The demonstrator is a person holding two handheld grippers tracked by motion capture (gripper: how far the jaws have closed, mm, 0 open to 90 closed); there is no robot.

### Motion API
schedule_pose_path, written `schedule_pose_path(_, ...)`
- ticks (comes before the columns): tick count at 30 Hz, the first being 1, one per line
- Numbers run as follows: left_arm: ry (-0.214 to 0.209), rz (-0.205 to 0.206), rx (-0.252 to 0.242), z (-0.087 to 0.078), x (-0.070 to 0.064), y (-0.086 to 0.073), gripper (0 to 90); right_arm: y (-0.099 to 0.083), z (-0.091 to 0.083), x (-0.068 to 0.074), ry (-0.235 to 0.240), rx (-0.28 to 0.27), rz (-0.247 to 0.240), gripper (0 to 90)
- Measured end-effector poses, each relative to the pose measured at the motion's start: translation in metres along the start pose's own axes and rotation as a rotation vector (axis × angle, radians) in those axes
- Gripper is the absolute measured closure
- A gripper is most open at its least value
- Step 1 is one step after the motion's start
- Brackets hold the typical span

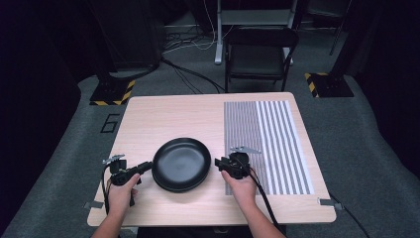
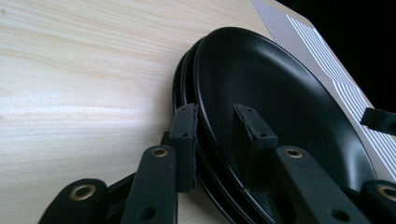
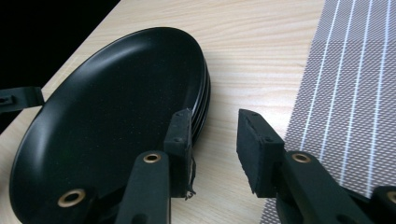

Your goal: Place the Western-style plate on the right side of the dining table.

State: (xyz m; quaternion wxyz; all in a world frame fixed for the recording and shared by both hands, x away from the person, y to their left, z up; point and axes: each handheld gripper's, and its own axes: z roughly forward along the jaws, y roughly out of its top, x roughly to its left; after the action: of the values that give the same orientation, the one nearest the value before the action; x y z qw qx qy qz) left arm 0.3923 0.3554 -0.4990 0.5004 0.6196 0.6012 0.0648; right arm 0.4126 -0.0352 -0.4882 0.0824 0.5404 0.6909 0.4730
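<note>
A stack of black plates (image 1: 181, 163) lies on the wooden table (image 1: 163, 119), near its front. My left gripper (image 1: 147, 167) is at the stack's left edge. In the left gripper view (image 2: 215, 112) it is open and straddles the rim (image 2: 205, 93), one finger (image 2: 184, 140) outside the stack and the other (image 2: 252, 135) over the top plate's inside. My right gripper (image 1: 218, 162) is at the stack's right edge. It is open (image 3: 215, 116), with one finger (image 3: 180, 140) over the plate (image 3: 107, 112) and the other (image 3: 257, 149) above bare wood.
A grey and white striped placemat (image 1: 267, 144) covers the table's right part, just right of my right gripper. A black folding chair (image 1: 260, 54) stands beyond the far edge. Cables run over the grey floor.
</note>
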Motion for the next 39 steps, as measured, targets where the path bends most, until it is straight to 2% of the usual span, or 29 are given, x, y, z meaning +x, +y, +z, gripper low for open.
schedule_pose_path(5, -0.007, -0.018, 0.012, 0.001, 0.0, -0.001, 74.1, -0.001, 0.002, 0.001, 0.02, 0.001, 0.02, 68.8)
schedule_pose_path(6, -0.013, -0.012, 0.02, 0.002, 0.001, -0.001, 74.7, -0.001, 0.003, 0.001, 0.028, 0.003, 0.034, 69.5)
schedule_pose_path(8, -0.02, -0.028, 0.027, 0.003, 0.0, -0.002, 75.9, -0.002, 0.004, 0.001, 0.038, 0.006, 0.061, 70.3)
schedule_pose_path(9, -0.017, -0.017, 0.034, 0.004, 0.0, -0.003, 76.4, -0.002, 0.005, 0.0, 0.048, 0.007, 0.066, 71.0)
schedule_pose_path(15, -0.016, -0.027, 0.027, 0.004, 0.002, -0.003, 79.9, -0.004, 0.009, 0.002, 0.058, 0.01, 0.091, 72.1)
schedule_pose_path(18, -0.024, -0.053, 0.017, 0.003, 0.003, -0.005, 80.4, -0.005, 0.011, 0.003, 0.076, 0.018, 0.137, 74.1)
schedule_pose_path(27, -0.017, -0.046, 0.013, 0.003, 0.002, -0.006, 80.6, -0.008, 0.017, 0.006, 0.123, 0.044, 0.191, 77.7)
schedule_pose_path(30, -0.017, -0.051, 0.014, 0.003, 0.002, -0.006, 80.7, -0.009, 0.018, 0.006, 0.112, 0.051, 0.195, 78.7)
schedule_pose_path(33, -0.01, -0.047, 0.013, 0.003, 0.001, -0.007, 80.8, -0.01, 0.018, 0.005, 0.118, 0.054, 0.224, 79.3)
schedule_pose_path(39, 0.005, -0.048, 0.012, 0.002, -0.003, -0.008, 80.7, -0.009, 0.018, 0.004, 0.119, 0.056, 0.245, 79.8)
